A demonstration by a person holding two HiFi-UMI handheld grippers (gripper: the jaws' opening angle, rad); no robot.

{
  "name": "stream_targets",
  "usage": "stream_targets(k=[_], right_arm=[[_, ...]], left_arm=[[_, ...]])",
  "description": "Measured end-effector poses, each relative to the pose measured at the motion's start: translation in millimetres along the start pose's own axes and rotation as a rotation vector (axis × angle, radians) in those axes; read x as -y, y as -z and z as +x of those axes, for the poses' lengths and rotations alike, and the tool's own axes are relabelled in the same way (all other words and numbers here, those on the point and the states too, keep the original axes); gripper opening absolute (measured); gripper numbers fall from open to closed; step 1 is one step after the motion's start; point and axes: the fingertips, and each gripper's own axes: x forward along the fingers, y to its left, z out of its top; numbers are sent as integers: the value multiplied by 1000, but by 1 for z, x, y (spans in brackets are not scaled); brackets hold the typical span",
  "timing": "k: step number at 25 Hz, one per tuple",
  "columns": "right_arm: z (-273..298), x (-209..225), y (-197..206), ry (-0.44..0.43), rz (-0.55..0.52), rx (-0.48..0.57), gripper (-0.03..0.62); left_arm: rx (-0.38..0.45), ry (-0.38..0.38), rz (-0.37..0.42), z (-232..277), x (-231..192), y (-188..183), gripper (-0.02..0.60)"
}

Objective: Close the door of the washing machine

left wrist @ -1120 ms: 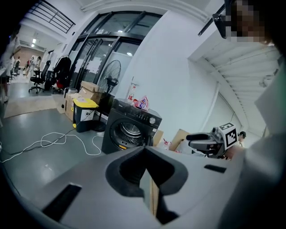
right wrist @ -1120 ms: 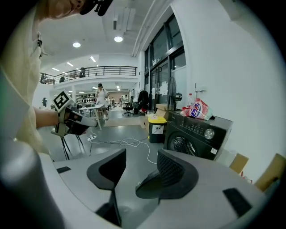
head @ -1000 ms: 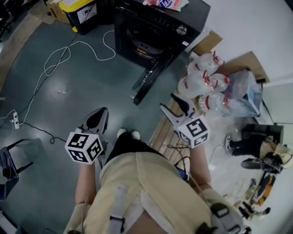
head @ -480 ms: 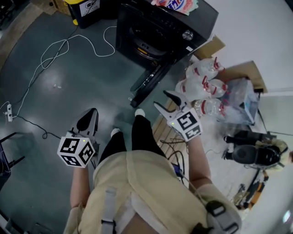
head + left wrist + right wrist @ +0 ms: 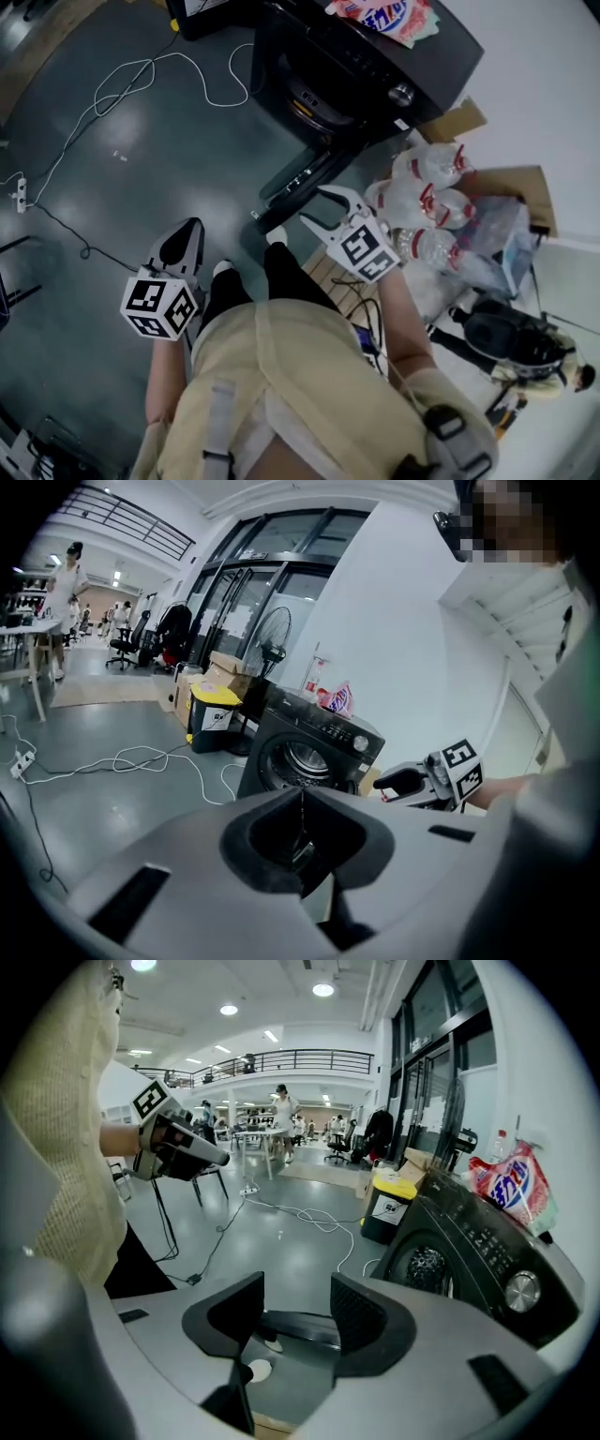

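Note:
The black washing machine (image 5: 375, 66) stands at the top of the head view, its round opening (image 5: 314, 94) exposed. Its door (image 5: 300, 183) hangs open, swung out toward me over the floor. My right gripper (image 5: 314, 208) is open, its fingers just short of the door's free end. In the right gripper view the dark door edge (image 5: 291, 1327) lies in line with the gap of the right gripper (image 5: 295, 1312). My left gripper (image 5: 183, 239) is shut and empty, low at the left, away from the door. The left gripper (image 5: 302, 803) points toward the washing machine (image 5: 305, 752).
A detergent bag (image 5: 384, 17) lies on top of the machine. Plastic bottles (image 5: 422, 202) and flat cardboard (image 5: 511, 178) crowd the floor to the right. A white cable (image 5: 141, 80) loops across the grey floor at the left. The person's legs (image 5: 272, 272) are below the door.
The person has stepped closer to the machine. My right gripper has moved left and forward, up to the door's free end. The left gripper has stayed low at the left.

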Motion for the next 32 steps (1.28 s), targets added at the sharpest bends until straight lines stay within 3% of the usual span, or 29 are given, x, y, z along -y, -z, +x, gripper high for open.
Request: stream_targets(k=[8, 20, 32], right_arm=[[26, 29, 30, -158, -112, -78, 199], [54, 26, 68, -363, -297, -182, 199], [73, 13, 92, -456, -552, -301, 199]], left_arm=[[-8, -66, -66, 38, 16, 6, 5], [15, -175, -181, 58, 23, 22, 5], [37, -269, -253, 46, 15, 43, 5]])
